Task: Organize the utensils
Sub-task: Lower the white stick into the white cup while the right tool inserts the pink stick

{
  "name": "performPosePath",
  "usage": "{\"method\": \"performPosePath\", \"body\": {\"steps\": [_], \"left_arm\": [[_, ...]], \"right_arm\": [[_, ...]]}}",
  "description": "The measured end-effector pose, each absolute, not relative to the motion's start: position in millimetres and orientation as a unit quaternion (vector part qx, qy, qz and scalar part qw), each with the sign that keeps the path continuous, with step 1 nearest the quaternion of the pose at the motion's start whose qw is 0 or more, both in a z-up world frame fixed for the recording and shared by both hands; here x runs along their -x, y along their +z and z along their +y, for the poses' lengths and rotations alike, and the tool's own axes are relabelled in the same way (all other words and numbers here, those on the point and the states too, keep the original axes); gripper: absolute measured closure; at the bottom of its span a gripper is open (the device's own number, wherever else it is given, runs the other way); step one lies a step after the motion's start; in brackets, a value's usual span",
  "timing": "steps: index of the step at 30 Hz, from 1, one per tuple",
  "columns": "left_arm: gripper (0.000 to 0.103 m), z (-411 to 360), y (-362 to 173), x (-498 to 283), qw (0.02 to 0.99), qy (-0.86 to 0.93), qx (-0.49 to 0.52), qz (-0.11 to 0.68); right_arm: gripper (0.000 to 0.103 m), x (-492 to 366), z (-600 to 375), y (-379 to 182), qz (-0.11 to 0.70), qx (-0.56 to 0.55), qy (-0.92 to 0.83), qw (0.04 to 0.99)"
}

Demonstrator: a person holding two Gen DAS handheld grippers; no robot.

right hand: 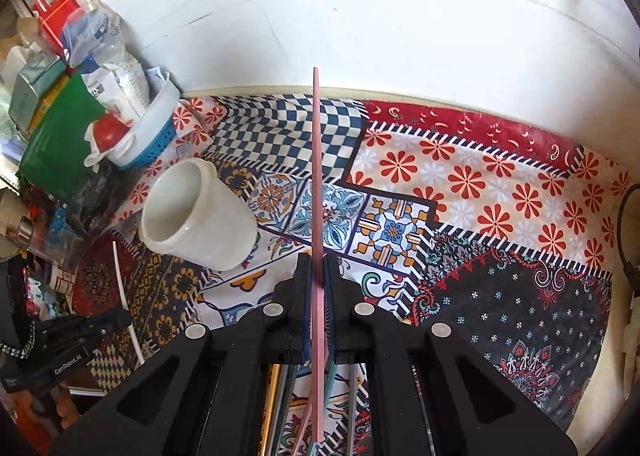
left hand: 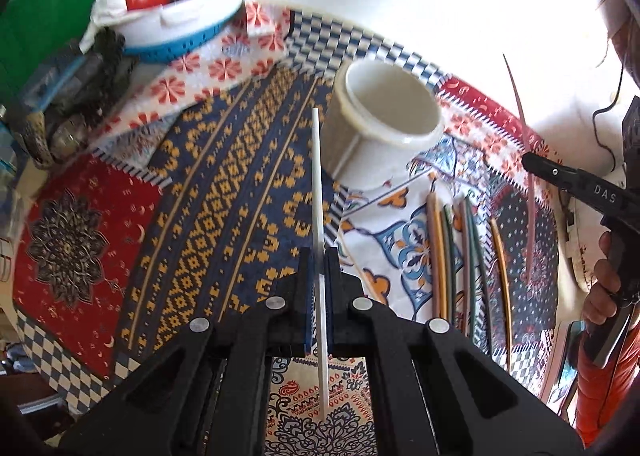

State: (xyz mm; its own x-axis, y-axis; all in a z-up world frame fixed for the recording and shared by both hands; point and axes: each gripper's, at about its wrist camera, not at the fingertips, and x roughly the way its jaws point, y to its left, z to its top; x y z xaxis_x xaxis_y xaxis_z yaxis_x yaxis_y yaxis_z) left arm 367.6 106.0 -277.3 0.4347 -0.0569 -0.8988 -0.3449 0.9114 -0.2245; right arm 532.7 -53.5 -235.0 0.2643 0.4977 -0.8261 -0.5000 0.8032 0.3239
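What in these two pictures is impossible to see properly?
- Inside of the white plastic cup: its bottom is hidden by its own wall, both views.
- Loose coloured sticks on the patterned cloth: right wrist view hides most behind the right gripper.
- Clutter by the blue basket: blurred, left view.

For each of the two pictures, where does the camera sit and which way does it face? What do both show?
Left wrist view: on the left gripper, facing down along its fingers at the patterned cloth; it grips a white stick; the right gripper and a hand show at right.
Right wrist view: on the right gripper, facing down toward the wall; it grips a pink stick; the left gripper shows at lower left.
Shared: white cup, blue basket, cloth, both sticks.
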Motion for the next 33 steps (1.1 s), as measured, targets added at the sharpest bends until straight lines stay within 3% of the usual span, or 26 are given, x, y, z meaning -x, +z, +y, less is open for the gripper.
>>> {"method": "performPosePath", "body": {"steps": [25, 33], "left_arm": [[0.1, 111.0, -143.4, -382.0, 0.911, 0.093, 0.167, 0.366], [0.1, 118.8, -123.1, -401.7, 0.922, 0.093, 0.158, 0.34]], "right_arm": [[0.098, -526.8, 20.0, -158.0, 0.397, -0.006, 0.391, 0.83], [0.098, -537.8, 53.3, -152.4, 0.365, 0.001, 0.408, 0.837]]}}
